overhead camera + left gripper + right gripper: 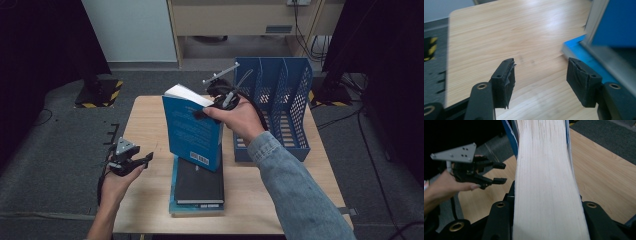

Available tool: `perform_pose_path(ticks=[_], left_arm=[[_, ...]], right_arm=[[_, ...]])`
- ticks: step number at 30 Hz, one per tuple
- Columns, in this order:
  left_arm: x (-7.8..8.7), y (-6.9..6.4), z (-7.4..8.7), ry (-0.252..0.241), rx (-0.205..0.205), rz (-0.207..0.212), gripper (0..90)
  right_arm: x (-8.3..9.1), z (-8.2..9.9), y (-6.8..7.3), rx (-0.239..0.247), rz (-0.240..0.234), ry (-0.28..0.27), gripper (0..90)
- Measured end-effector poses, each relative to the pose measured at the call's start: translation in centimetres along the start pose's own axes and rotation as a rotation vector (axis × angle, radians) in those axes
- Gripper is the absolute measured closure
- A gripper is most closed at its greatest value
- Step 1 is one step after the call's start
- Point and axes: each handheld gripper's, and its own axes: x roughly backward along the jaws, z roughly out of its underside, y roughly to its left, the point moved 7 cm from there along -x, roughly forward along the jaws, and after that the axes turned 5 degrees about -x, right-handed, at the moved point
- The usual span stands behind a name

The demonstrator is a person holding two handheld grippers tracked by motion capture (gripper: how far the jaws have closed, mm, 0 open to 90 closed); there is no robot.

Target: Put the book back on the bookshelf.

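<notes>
Book [192, 131], blue cover: barcode label visible, its printed text unreadable.

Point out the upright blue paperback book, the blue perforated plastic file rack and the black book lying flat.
Upright blue paperback book [192, 131], high view, back cover.
Blue perforated plastic file rack [299, 107], high view, right side wall.
Black book lying flat [200, 186], high view, cover.

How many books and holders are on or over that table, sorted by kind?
Blue book held upright in the right claw: 1
Books lying stacked on the table: 2, a black book on a teal book
Blue file rack: 1
Total: 4
</notes>
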Motion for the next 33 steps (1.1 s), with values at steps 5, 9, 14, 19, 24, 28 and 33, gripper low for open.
perform_pose_path(ticks=[5, 9, 14, 19, 24, 28, 33], left_arm=[[-1.0, 0.7, 1.5, 0.04, 0.017, -0.018, 28.7], [-2.1, 1.2, 3.2, 0.124, -0.008, -0.049, 22.8], [-2.6, 1.6, 4.5, 0.163, 0.023, -0.043, 10.5], [-3.1, 1.3, 5.3, 0.165, 0.03, 0.018, 4.3], [-3.5, 1.2, 6.3, 0.208, 0.044, 0.024, 4.9], [-3.7, 1.1, 6.9, 0.239, 0.055, 0.034, 5.2], [-3.7, 0.9, 6.9, 0.245, 0.055, 0.041, 5.5]], right_arm=[[1.2, -1.0, -0.6, -0.071, 0.027, -0.083, 59.9], [2.3, -1.1, -1.1, -0.1, 0.024, -0.108, 59.9], [4.3, -0.8, -1.2, -0.126, 0.027, -0.143, 59.9], [6.2, 0.1, -2.0, -0.163, 0.039, -0.164, 59.7], [8.2, 0.9, -3.0, -0.186, 0.076, -0.183, 59.7], [9.9, 1.2, -3.8, -0.214, 0.1, -0.206, 59.7], [12.1, 1.9, -5.0, -0.247, 0.137, -0.234, 59.6]])
